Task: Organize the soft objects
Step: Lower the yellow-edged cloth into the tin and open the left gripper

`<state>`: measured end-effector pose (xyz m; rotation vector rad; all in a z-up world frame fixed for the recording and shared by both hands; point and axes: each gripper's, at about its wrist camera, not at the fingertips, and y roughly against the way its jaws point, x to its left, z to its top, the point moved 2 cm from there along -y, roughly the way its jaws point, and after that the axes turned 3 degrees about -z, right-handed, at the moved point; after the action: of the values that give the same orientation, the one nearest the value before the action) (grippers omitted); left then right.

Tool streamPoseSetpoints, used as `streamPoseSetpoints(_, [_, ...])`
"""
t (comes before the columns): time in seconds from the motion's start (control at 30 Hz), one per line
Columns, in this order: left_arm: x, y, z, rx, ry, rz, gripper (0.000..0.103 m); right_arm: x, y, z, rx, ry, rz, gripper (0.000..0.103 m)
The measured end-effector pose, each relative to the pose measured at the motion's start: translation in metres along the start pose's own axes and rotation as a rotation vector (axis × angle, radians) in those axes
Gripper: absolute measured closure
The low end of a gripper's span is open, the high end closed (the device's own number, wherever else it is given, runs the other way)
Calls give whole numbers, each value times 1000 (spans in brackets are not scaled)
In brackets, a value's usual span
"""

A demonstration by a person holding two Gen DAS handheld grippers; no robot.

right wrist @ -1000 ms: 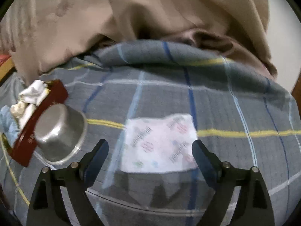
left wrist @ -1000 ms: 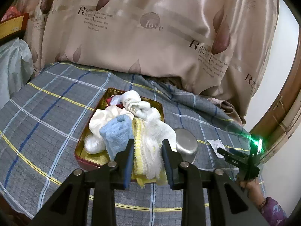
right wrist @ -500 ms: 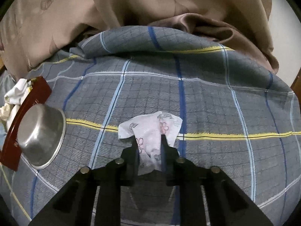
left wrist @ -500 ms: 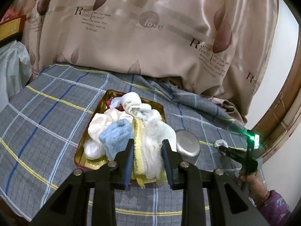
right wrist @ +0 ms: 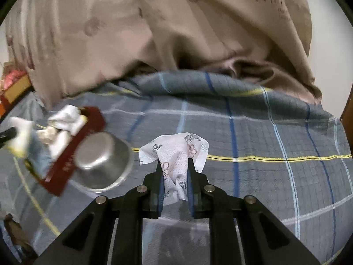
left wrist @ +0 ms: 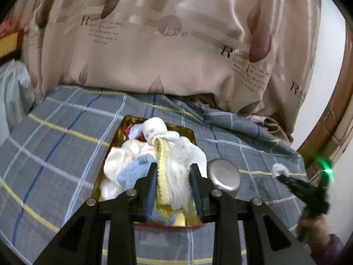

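My left gripper (left wrist: 173,167) is shut on a yellow and white cloth (left wrist: 174,172) and holds it above the gold tray (left wrist: 120,132) with red sides. The tray holds several soft items: a cream cloth (left wrist: 125,156), a blue towel (left wrist: 136,172) and a white rolled sock (left wrist: 154,128). My right gripper (right wrist: 175,165) is shut on a white printed tissue (right wrist: 176,154), lifted off the plaid bedcover (right wrist: 264,176). The right gripper also shows in the left wrist view (left wrist: 284,175) with the tissue (left wrist: 279,169).
An upturned steel bowl (left wrist: 224,176) sits right of the tray, also in the right wrist view (right wrist: 101,161). A beige satin curtain (left wrist: 176,44) hangs behind the bed. A wooden frame (left wrist: 326,137) stands at the right edge.
My right gripper closed on the flat tissue and lifted it off the bedcover. My left gripper raised the yellow and white cloth higher above the tray.
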<state>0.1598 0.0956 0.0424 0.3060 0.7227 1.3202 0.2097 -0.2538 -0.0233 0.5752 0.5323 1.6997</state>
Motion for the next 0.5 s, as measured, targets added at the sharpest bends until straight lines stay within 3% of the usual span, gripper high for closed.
streamPoseSetpoints(0.27, [-1,-47,19,19,-59,-23,74,39,35,-10,-38,7,86,88])
streamPoseSetpoints(0.5, [2,-93,22,42,-113,-25,70,64,41,-9,-42,27,134,88])
